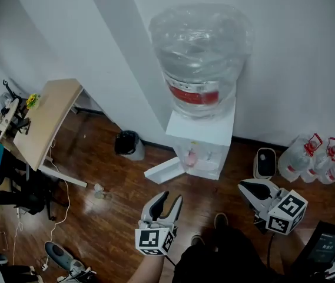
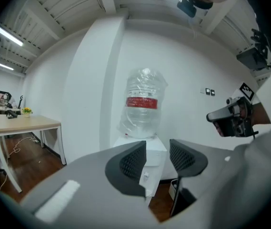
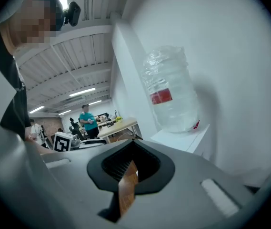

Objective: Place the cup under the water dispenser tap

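The white water dispenser (image 1: 201, 135) stands against the wall with a big clear bottle (image 1: 199, 58) on top. A pinkish shape sits in its tap recess (image 1: 192, 157); I cannot tell whether it is a tap or a cup. A small clear cup-like thing (image 1: 99, 190) lies on the wooden floor to the left. My left gripper (image 1: 167, 202) is held in the air short of the dispenser, jaws apart and empty, with the dispenser (image 2: 147, 149) seen through the gap of the left gripper (image 2: 157, 159). My right gripper (image 1: 252, 188) hovers to the right, its jaws together and empty.
The dispenser's lower door (image 1: 164, 170) hangs open to the left. A black bin (image 1: 127, 142) stands by the wall, a wooden desk (image 1: 46, 119) further left. Several water jugs (image 1: 317, 158) and a small white appliance (image 1: 265, 163) sit to the right. Cables trail over the floor.
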Action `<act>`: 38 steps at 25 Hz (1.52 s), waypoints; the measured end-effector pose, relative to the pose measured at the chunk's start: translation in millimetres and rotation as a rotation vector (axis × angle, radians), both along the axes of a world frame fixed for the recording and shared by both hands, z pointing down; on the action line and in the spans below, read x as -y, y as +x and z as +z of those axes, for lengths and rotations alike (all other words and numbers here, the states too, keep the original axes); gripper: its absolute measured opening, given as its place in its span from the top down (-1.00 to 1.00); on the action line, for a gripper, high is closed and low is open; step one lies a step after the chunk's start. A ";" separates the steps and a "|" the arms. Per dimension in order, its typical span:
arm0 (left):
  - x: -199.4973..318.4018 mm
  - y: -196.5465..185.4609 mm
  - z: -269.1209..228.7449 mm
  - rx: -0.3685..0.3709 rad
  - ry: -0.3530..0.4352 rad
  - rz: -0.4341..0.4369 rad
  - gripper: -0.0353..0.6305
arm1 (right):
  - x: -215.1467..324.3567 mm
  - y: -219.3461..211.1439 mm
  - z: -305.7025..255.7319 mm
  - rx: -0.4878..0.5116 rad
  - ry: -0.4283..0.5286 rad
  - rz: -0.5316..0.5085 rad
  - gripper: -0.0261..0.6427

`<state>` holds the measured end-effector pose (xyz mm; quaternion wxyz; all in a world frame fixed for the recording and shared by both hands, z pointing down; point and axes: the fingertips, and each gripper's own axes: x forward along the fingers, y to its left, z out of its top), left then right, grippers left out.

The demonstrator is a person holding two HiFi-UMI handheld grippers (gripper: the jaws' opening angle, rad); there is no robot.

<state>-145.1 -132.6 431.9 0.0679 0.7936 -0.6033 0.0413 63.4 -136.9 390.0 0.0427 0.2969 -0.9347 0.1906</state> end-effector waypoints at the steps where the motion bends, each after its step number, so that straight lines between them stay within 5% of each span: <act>1: -14.3 -3.4 -8.3 -0.006 0.009 0.001 -0.37 | -12.4 -5.1 -2.0 0.017 -0.005 0.002 0.92; 6: -71.7 -33.0 -38.6 -0.059 0.009 -0.011 -0.34 | -69.6 -29.4 -4.6 0.025 -0.014 0.001 0.92; 11: -101.7 -38.8 -68.2 -0.020 0.086 0.065 -0.32 | -100.3 -35.5 -6.9 0.002 -0.008 0.053 0.92; 19: -122.3 -37.3 -79.0 -0.064 0.068 0.017 -0.30 | -116.4 -28.2 -35.8 -0.019 0.060 0.070 0.92; 27: -122.7 -4.7 -84.4 -0.072 0.035 0.063 -0.33 | -113.2 -5.6 -46.4 -0.009 0.084 0.102 0.92; 38: -134.5 31.3 -114.5 -0.040 0.111 0.138 -0.30 | -111.4 2.2 -46.3 0.022 0.082 0.091 0.92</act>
